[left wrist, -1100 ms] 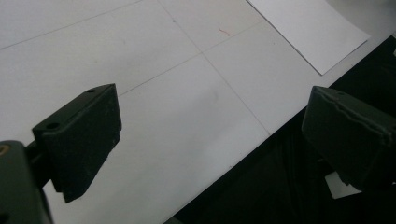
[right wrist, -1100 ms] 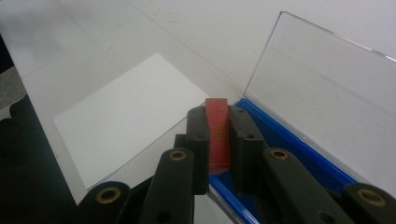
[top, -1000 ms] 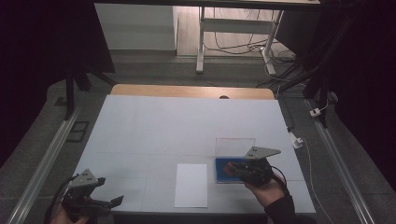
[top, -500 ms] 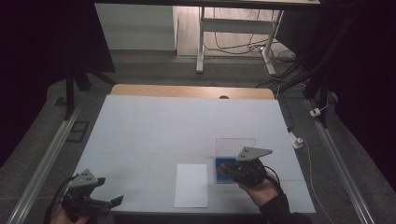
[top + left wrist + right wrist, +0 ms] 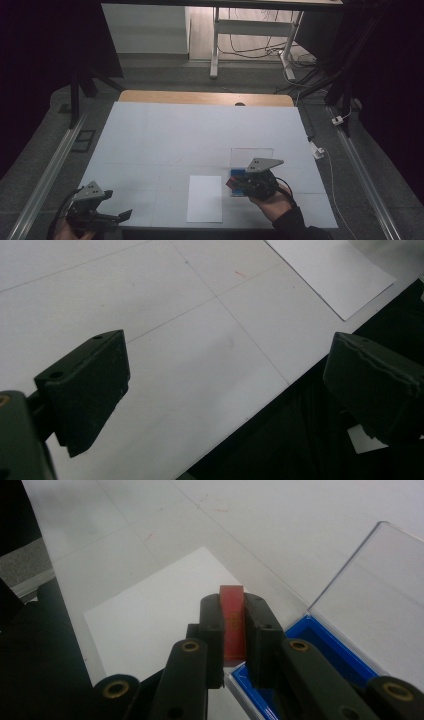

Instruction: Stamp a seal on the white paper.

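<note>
Since a second ago the right gripper [image 5: 235, 183] has shifted slightly toward the near edge of the desk [image 5: 200, 135] and a little leftward, carrying its load with it; the left gripper [image 5: 112, 217] sits where it was at the near left corner.

Right gripper: fingers [image 5: 212, 625] clenched on a small red block [image 5: 232, 622], a stamp by the look of it. The block stands upright between the pads, its top edge showing above them. In the right gripper view it hangs just over the near left corner of a blue ink pad tray [image 5: 320, 647], whose clear lid [image 5: 372, 592] is flipped open and lies flat on the desk beyond it.

A white paper sheet [image 5: 205, 198] lies just left of the tray, close to the near desk edge, apart from the block.

Left gripper: fingers [image 5: 85, 385] spread wide, nothing between them, hovering over the desk's near edge. One corner of the paper sheet shows farther off in the left gripper view.

A hand [image 5: 272, 205] grips the right gripper from below.
</note>
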Tool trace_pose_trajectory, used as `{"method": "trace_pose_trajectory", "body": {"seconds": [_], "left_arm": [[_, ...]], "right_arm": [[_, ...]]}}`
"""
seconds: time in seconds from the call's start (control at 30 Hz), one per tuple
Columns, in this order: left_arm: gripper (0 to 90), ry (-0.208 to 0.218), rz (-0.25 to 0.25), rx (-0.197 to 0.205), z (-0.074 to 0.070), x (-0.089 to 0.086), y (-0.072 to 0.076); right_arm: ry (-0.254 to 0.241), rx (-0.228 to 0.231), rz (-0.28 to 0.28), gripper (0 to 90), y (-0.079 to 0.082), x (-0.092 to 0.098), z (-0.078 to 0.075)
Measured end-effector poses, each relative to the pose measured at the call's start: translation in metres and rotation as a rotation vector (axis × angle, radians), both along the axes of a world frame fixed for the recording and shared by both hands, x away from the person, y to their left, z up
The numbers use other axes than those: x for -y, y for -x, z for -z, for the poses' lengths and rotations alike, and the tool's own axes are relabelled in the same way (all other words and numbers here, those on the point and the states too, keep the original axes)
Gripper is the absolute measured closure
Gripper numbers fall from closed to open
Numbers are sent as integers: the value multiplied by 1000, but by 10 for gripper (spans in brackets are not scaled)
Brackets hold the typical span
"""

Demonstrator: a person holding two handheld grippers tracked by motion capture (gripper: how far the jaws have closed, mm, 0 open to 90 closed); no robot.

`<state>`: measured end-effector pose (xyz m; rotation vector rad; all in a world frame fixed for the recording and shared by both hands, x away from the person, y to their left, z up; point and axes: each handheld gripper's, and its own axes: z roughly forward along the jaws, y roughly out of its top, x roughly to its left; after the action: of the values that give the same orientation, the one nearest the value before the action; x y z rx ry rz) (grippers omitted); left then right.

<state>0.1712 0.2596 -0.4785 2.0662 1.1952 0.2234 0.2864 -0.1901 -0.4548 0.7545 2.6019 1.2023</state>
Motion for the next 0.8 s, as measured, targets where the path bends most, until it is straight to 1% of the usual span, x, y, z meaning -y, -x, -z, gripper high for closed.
{"method": "trace_pose_trajectory", "body": {"seconds": [0.43, 0.57, 0.8], "left_arm": [[52, 2, -2, -3, 0, 0, -1], [52, 1, -3, -5, 0, 0, -1], [52, 2, -2, -5, 0, 0, -1]], "right_arm": [[23, -10, -32, 806, -4, -14, 9], [18, -12, -40, 806, -5, -19, 10], [34, -28, -76, 806, -4, -33, 15]]}}
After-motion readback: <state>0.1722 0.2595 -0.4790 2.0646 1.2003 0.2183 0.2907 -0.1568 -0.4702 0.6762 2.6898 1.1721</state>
